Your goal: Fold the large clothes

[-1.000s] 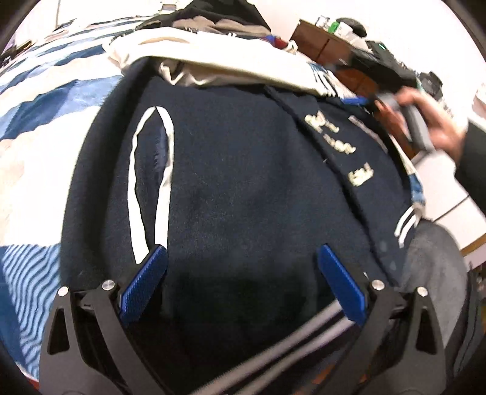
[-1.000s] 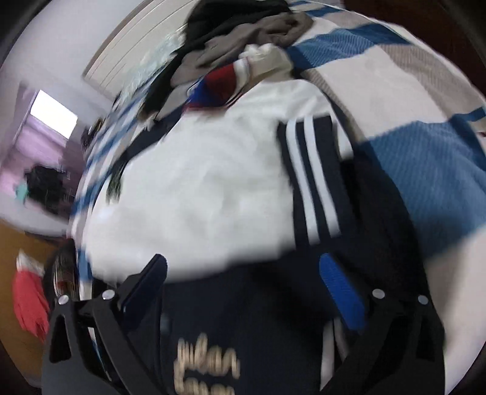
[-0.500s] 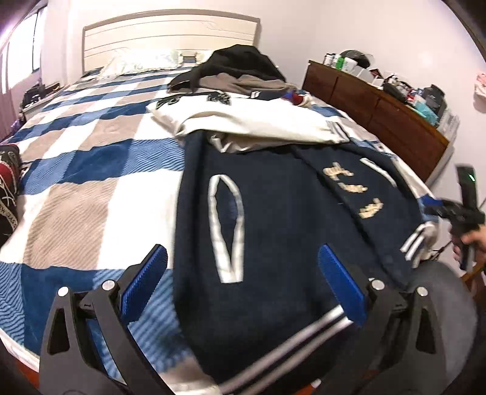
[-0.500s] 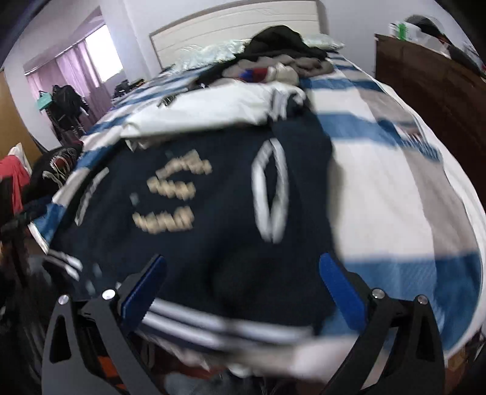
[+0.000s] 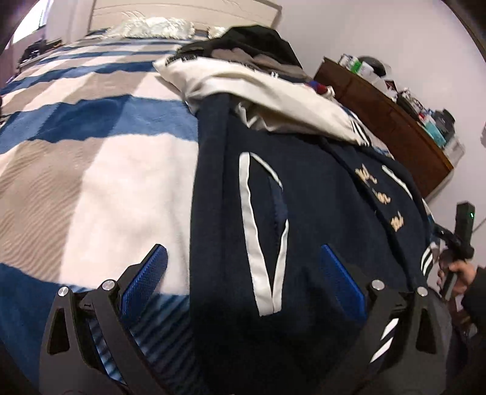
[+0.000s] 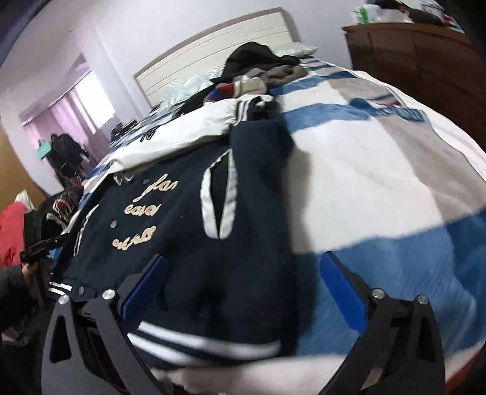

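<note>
The widest free stretch is the bare blue, white and grey checked bedspread (image 5: 100, 170) on the side of the navy varsity jacket (image 5: 319, 218) that carries no lettering, open from the foot of the bed up toward the pillows (image 5: 152, 25). Toward the headboard the way is blocked by a cream jacket (image 5: 258, 91) lying over the navy jacket's upper end, with a heap of dark and grey clothes (image 6: 261, 70) just behind it. Along the jacket's lettered side, a cluttered brown dresser (image 5: 391, 130) stands near the bed in the left wrist view, leaving only a narrow gap there.
</note>
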Action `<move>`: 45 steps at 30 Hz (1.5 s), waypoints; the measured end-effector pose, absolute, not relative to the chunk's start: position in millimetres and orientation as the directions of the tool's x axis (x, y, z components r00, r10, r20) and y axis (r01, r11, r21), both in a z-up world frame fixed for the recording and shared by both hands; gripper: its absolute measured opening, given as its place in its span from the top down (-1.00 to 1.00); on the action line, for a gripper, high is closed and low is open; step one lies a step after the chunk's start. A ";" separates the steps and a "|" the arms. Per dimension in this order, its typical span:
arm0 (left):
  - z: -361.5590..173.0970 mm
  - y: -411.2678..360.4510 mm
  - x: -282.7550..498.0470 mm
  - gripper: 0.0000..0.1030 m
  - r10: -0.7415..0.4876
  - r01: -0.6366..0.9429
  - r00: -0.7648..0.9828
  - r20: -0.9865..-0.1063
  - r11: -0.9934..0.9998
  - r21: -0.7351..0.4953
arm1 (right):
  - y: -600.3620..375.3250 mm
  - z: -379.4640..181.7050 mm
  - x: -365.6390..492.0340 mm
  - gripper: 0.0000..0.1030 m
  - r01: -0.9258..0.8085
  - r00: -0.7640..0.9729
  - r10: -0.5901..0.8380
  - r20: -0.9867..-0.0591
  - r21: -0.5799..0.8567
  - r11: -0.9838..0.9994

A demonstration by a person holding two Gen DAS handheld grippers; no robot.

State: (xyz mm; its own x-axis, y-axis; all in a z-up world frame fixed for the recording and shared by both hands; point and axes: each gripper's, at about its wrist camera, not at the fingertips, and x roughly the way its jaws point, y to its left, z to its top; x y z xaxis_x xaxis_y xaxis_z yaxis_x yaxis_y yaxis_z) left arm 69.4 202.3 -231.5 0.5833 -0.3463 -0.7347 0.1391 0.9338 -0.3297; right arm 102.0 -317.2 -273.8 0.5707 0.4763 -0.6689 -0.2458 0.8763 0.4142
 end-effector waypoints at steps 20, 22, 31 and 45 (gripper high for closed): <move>-241.7 202.5 41.7 -0.90 -0.554 0.206 0.395 -0.732 0.831 -0.517 | -289.7 -276.0 98.6 -0.92 -0.213 0.420 0.659 -0.624 0.638 0.740; -241.4 197.1 40.0 -0.90 -0.543 0.199 0.397 -0.740 0.838 -0.508 | -288.6 -280.1 100.0 -0.92 -0.194 0.415 0.652 -0.634 0.639 0.745; -232.5 180.7 40.9 -0.89 -0.637 0.208 0.356 -0.684 0.767 -0.607 | -289.7 -264.9 92.9 -0.87 -0.203 0.382 0.741 -0.552 0.732 0.650; -234.1 186.1 46.6 0.72 -0.581 0.128 0.316 -0.750 0.810 -0.573 | -307.5 -263.9 91.0 0.64 -0.079 0.381 0.648 -0.659 0.675 0.733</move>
State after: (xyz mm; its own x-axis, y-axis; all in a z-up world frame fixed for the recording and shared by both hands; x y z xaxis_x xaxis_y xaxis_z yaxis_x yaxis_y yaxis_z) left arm 46.6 186.1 -234.1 0.3159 -0.5808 -0.7502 0.1279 0.8096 -0.5729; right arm 91.0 -307.5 -263.9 0.3807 0.6483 -0.6594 -0.0790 0.7333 0.6753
